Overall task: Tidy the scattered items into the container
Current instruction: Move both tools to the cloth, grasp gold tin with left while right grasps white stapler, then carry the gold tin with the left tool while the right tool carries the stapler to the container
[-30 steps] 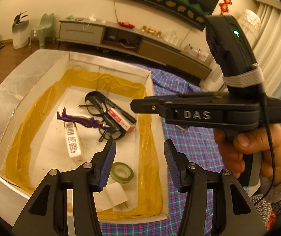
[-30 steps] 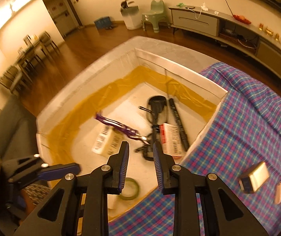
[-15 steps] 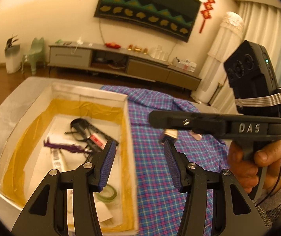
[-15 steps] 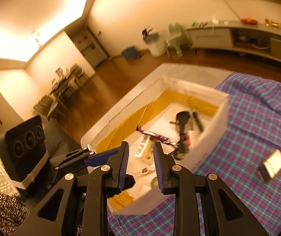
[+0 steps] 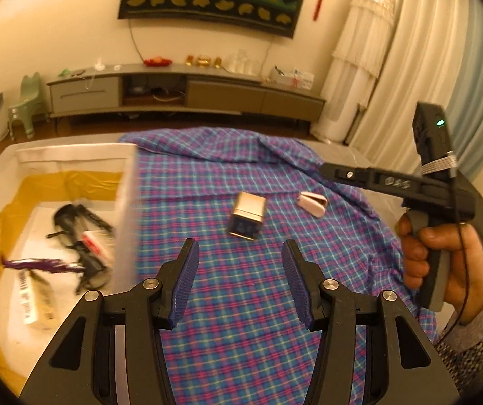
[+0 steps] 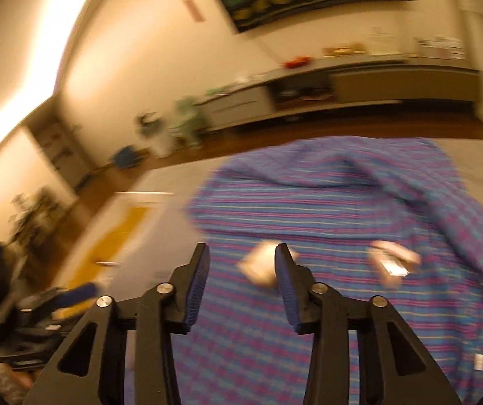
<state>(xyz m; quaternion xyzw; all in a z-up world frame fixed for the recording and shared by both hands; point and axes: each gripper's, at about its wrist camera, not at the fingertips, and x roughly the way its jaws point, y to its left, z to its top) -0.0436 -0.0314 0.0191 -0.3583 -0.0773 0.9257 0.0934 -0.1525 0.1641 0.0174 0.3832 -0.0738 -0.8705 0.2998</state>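
While both tools are held over the plaid cloth, the scene is set out as follows.

Left hand-held gripper: jaws are spread wide, nothing is held between them, and the blue pads are aimed across the cloth.

Right hand-held gripper: jaws are parted, with nothing clamped; in the left wrist view it is seen at the right, held in a hand above the cloth's edge.

Small box: it lies on the plaid cloth, just ahead of the left pads and slightly right of their midline; its long axis runs away from the camera, with the dark end face turned toward the hand-held gripper. In the blurred right wrist view it appears as a pale patch just beyond the fingertips, partly behind the right finger.

Pale clip-like item: it rests on the cloth right of the box, apart from it; its exact kind cannot be told.

Container: it stands at the left, its near wall beside the cloth. Glasses, a purple item and a labelled packet lie inside.
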